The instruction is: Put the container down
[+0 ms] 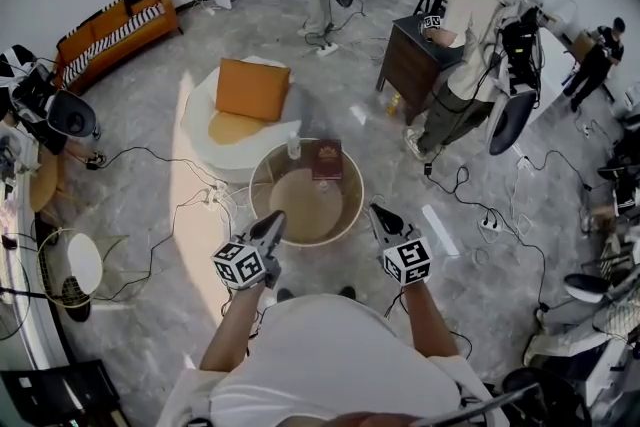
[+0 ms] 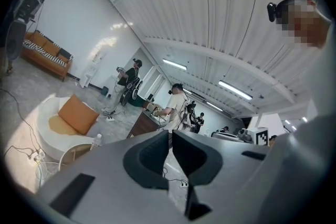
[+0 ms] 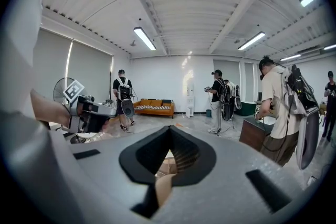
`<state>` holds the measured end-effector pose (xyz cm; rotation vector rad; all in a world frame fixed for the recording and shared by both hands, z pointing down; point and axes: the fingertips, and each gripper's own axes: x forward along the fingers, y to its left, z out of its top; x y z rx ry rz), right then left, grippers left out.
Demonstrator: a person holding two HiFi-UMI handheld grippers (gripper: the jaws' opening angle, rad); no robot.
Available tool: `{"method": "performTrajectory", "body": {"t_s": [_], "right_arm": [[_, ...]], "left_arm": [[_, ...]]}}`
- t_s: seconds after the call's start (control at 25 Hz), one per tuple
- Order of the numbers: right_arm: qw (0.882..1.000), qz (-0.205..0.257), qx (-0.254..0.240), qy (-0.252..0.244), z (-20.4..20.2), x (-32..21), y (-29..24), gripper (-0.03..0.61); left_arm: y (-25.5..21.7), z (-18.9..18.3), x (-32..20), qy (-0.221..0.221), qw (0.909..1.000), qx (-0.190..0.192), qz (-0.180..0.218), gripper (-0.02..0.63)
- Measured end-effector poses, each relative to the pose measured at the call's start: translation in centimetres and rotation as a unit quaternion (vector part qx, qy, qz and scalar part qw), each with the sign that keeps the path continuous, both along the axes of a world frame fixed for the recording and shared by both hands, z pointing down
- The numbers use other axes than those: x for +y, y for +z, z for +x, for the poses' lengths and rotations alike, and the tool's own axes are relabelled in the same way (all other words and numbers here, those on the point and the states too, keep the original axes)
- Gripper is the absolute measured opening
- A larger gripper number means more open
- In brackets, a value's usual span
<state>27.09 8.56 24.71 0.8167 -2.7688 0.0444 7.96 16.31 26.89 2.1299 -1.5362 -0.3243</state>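
Dark-red and box-like, the container (image 1: 326,158) already lies on the far side of the round table (image 1: 345,215), to the right of a small clear bottle (image 1: 294,147) that stands upright. I take this flat box for the task's thing, though the bottle could also be meant.

Neither tool holds anything. The left gripper (image 1: 275,219) hangs over the table's near-left edge and the right gripper (image 1: 375,212) over its near-right edge, both well apart from the box. In the left gripper view, the left gripper (image 2: 170,147) has its jaws closed together with nothing between them. The right gripper view shows the same of the right gripper (image 3: 169,136): pads met, nothing held.

Judging from this, the putting-down looks done, with the box resting freely on the table and both tools clear of it. Nothing obvious is left except drawing back.

The box lies flat, broad face up. Its long axis runs roughly near to far, tipped only slightly. Which end is its front I cannot tell.
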Motion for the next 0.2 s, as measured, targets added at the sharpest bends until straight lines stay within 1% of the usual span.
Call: {"method": "performTrajectory", "body": {"t_s": [0.2], "right_arm": [[1.000,0.003,-0.004,0.004,0.57,-0.51,-0.26,-0.005]], "left_arm": [[0.14,0.46,-0.21,0.000,1.0000,0.000,0.002,0.025]]}}
